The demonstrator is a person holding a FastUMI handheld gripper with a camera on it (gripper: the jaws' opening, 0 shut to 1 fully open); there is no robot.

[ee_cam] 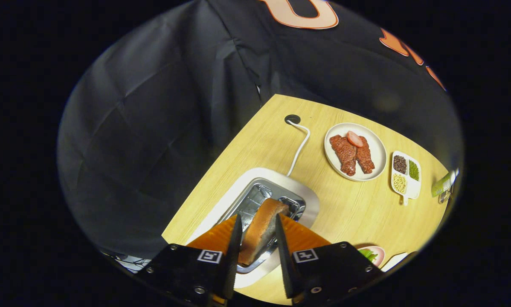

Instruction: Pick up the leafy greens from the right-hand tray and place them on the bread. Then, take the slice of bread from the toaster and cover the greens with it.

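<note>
Currently we had the orange-fingered gripper (255,236) closed on the tan bread slice (262,228), edge-on just above the white toaster's (309,200) chrome slot. Risks we judged: thin contact letting it pivot or slip; dragging it against the slot rim.

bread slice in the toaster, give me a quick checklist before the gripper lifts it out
1. Bread slice sits between the fingers of the gripper: ok.
2. Both fingers pressing on the slice: cannot tell; they flank it closely, but contact on each side is unclear.
3. Slice standing up out of the toaster slot, top edge free: ok.
4. White cable runs away from the toaster's far side, off the lift path: ok.
5. Plate of meat and divided dish stand apart from the toaster: ok.
6. Greens already laid on the other bread: cannot tell; some green shows on a pink dish beside the right finger.
</note>
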